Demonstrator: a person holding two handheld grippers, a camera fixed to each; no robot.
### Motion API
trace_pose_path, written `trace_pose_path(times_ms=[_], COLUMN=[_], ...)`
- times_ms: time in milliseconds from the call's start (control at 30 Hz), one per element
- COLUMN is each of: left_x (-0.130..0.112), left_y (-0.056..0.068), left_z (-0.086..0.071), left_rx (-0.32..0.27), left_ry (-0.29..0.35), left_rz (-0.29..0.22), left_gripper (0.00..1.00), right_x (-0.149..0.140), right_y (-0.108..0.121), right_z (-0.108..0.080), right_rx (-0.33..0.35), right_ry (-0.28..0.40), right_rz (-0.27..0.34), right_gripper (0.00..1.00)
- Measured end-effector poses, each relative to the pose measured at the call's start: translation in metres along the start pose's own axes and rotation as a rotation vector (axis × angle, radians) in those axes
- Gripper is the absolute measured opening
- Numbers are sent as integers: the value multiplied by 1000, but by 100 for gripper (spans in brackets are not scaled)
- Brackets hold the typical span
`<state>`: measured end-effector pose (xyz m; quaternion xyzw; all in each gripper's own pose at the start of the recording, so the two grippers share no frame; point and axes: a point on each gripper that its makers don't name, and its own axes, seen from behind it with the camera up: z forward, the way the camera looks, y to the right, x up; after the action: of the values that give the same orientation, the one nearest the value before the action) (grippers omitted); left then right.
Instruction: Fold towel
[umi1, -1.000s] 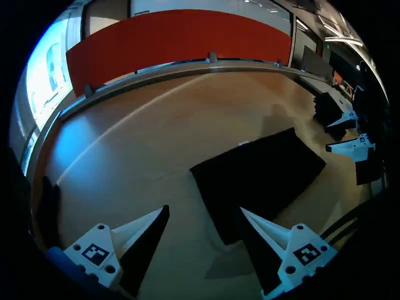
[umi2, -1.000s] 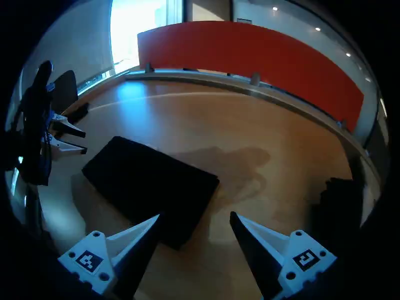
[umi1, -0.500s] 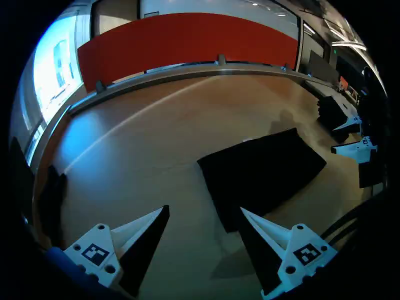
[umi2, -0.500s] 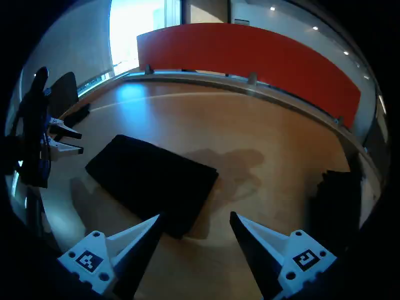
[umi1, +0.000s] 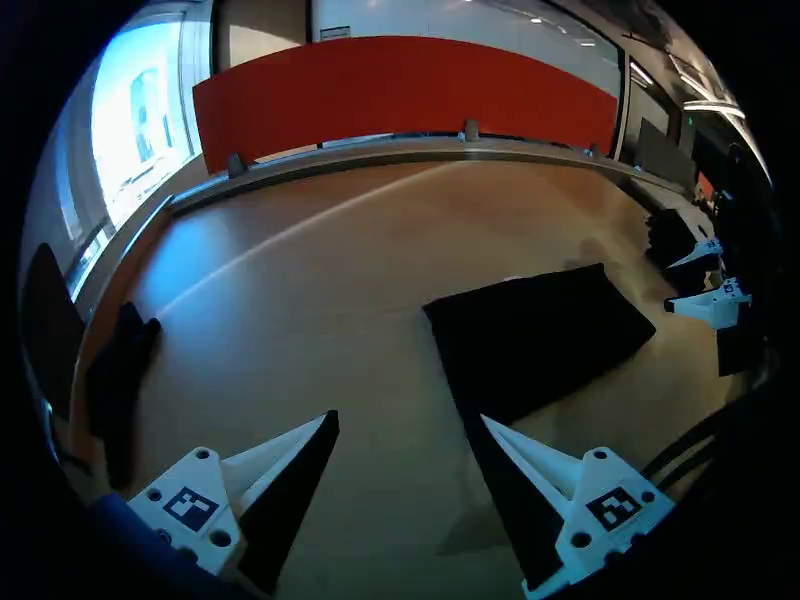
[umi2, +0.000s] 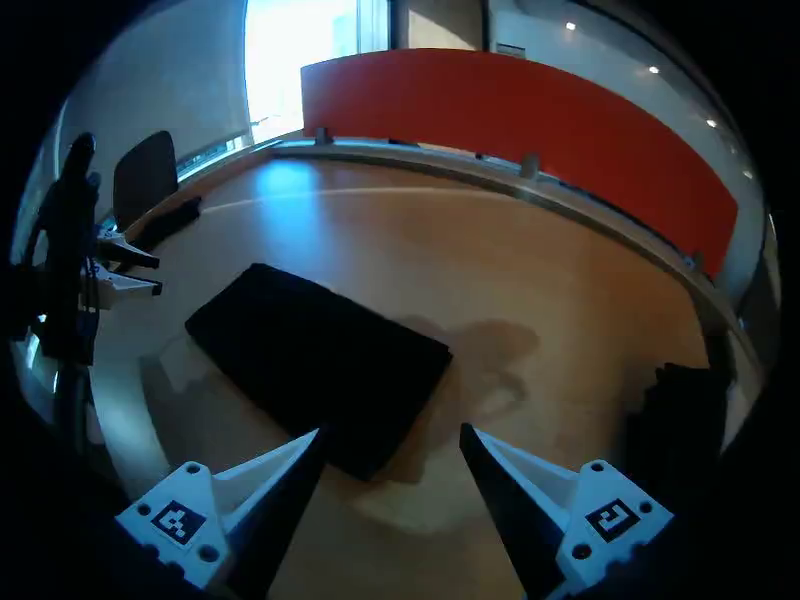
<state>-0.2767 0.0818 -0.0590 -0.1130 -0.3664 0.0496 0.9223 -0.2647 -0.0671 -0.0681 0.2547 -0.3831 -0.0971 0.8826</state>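
A black towel (umi1: 540, 335) lies flat as a folded rectangle on the wooden table; the right gripper view has the same towel (umi2: 320, 362) at centre left. My left gripper (umi1: 405, 450) is open above the table, its right finger over the towel's near corner, holding nothing. My right gripper (umi2: 392, 460) is open too, its left finger over the towel's near edge. Each gripper also appears far off in the other's view: the right gripper (umi1: 705, 285) beyond the towel's far end, the left gripper (umi2: 125, 268) at the towel's left.
A red partition (umi1: 400, 85) runs along the table's far edge. A stack of dark folded cloth (umi2: 680, 420) sits at the right, and another dark cloth (umi1: 120, 375) lies near the left table edge. A dark chair back (umi2: 145, 175) stands by the window.
Both grippers have drawn back and up a little from the towel, so it appears smaller and farther. The towel has stayed flat on the table. Both grippers remained open.
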Motion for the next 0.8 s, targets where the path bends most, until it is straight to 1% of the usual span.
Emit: trace_pose_path(times_ms=[233,467,700,800], left_x=[-7,-17,-24,-27], left_y=[-11,-21,-31,-33], left_z=[-15,-32,-43,-47], left_rx=[36,63,89,98], left_ry=[6,6,4,2], left_rz=[-19,-45,-61,-65], left_gripper=[94,94,94,94], right_x=[-6,-16,-26,-30], right_y=[-1,-5,-9,-10], right_z=[5,9,13,16], right_rx=[21,48,66,70], right_ry=[-21,-50,-77,-87], right_rz=[-31,-80,-106,-117], right_gripper=[99,99,99,97])
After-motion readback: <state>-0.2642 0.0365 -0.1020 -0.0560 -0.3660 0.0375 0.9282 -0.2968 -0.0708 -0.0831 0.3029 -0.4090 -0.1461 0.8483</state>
